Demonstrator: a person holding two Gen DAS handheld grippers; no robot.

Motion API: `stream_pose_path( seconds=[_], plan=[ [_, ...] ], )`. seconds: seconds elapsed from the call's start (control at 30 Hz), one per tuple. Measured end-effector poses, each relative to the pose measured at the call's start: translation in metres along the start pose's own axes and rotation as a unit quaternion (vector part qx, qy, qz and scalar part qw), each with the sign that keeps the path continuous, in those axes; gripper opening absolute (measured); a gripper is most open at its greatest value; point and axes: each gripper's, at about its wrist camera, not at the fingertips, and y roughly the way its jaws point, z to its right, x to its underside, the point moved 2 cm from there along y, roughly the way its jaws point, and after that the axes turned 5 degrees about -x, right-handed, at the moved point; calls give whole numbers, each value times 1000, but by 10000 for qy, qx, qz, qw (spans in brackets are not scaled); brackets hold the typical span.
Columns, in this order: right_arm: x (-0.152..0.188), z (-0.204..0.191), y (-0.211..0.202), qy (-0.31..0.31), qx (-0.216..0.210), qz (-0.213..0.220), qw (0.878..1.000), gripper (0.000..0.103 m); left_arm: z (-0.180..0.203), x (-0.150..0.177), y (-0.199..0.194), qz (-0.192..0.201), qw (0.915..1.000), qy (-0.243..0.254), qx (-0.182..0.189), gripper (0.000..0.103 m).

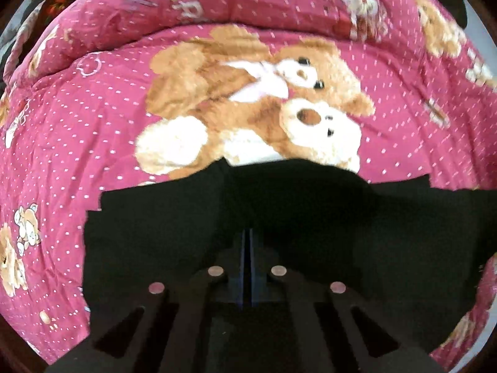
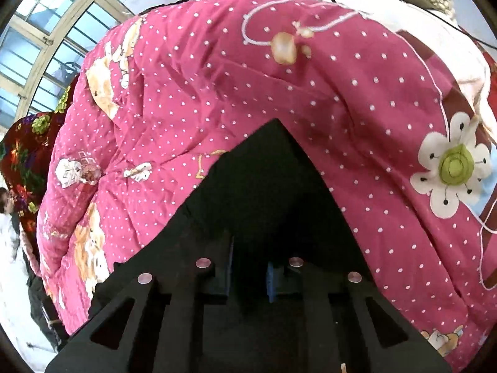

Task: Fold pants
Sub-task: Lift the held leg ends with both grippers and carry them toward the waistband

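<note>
The black pants (image 1: 310, 217) lie on a pink dotted quilt (image 1: 93, 140) printed with teddy bears, directly under and ahead of both tools. The fabric is flat black, with no visible pattern or detail. In the left wrist view it spreads wide to either side of the left tool (image 1: 247, 242), with a stepped, layered edge on the tool's left and a raised fold just ahead of its tips. The left tool's jaws are closed, blue pads pressed together with only a thin line between them; whether cloth is pinched there cannot be told, black against black.

In the right wrist view the pants rise to a peaked corner (image 2: 273, 130) ahead of the right tool (image 2: 248, 276). Its jaws stand narrowly apart with dark fabric between the blue pads; actual pinching cannot be confirmed.
</note>
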Motion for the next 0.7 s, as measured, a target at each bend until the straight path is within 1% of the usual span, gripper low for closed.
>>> stream_pose_path(
  seconds=[0.17,0.3,0.37,0.43,0.5,0.57,0.63,0.7],
  plan=[
    [3,-9,-20,-21,-94,90,9999,10,-40,4,-41,270,9986,-413,187,3],
    [11,-6,-40,135,-226,156,9995,10,-74,17,-65,352,9967,-675,271,3],
    [20,-3,-50,237,-284,148,9992,9,-84,24,-69,363,9961,-764,259,3],
    [31,2,-58,340,-298,114,9989,9,-94,33,-70,332,9956,-843,246,3],
    [45,11,-63,456,-254,73,9986,9,-102,44,-62,212,9953,-907,268,3],
    [61,27,-56,630,-116,-105,9979,9,-106,54,-48,26,9953,-935,246,3],
    [80,47,-42,883,53,-370,9954,9,-109,64,-34,-176,9952,-935,215,3],
    [90,57,-35,1063,114,-497,9930,9,-108,70,-33,-208,9956,-894,212,3]
  ],
)
